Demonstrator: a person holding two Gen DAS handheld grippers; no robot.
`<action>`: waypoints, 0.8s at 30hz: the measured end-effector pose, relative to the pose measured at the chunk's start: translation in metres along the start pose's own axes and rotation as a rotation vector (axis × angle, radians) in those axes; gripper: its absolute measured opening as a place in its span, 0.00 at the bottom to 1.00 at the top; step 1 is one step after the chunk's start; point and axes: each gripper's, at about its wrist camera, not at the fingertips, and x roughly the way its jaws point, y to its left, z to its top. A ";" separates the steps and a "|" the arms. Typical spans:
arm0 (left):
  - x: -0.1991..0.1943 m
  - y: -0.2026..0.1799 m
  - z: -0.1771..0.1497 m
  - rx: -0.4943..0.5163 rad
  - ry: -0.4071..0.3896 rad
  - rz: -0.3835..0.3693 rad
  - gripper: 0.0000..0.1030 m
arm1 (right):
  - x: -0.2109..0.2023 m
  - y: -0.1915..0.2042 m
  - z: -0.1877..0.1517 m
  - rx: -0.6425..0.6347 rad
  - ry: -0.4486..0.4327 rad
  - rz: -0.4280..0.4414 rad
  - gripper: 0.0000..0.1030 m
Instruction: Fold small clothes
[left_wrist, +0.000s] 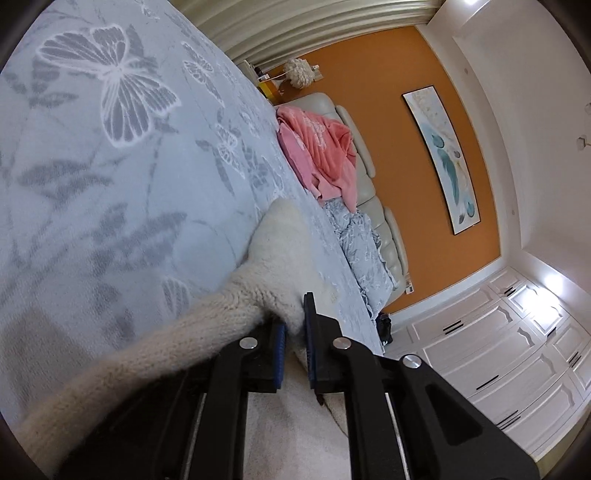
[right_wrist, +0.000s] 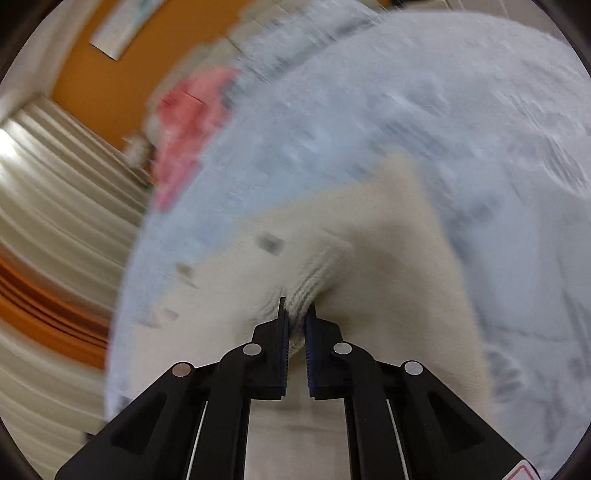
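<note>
— Where is the garment?

— The cream knit sweater lies on the bed, on its blue butterfly cover, and I hold it at two places. My left claw is pinched narrow on a bunched knit edge; my right claw is pinched narrow on a ribbed fold.

— Which way does it run?

— From my left claw its long axis stretches ahead, toward the pink blanket by the headboard. From my right claw the body spreads forward and to both sides; that view is smeared, so the far hem is uncertain.

— Which claw leads?

— I judge neither is nearer; both already grip, so the fold turns on carrying the held edges over the body.
</note>
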 end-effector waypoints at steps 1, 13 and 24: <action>0.000 0.000 0.000 0.001 0.003 0.002 0.09 | 0.007 -0.011 -0.005 0.007 0.040 -0.034 0.06; 0.011 -0.012 -0.007 0.038 0.027 0.068 0.09 | 0.031 0.206 -0.035 -0.493 0.123 0.142 0.38; 0.007 -0.008 -0.012 0.059 0.023 0.027 0.11 | 0.215 0.362 -0.097 -0.836 0.390 0.108 0.05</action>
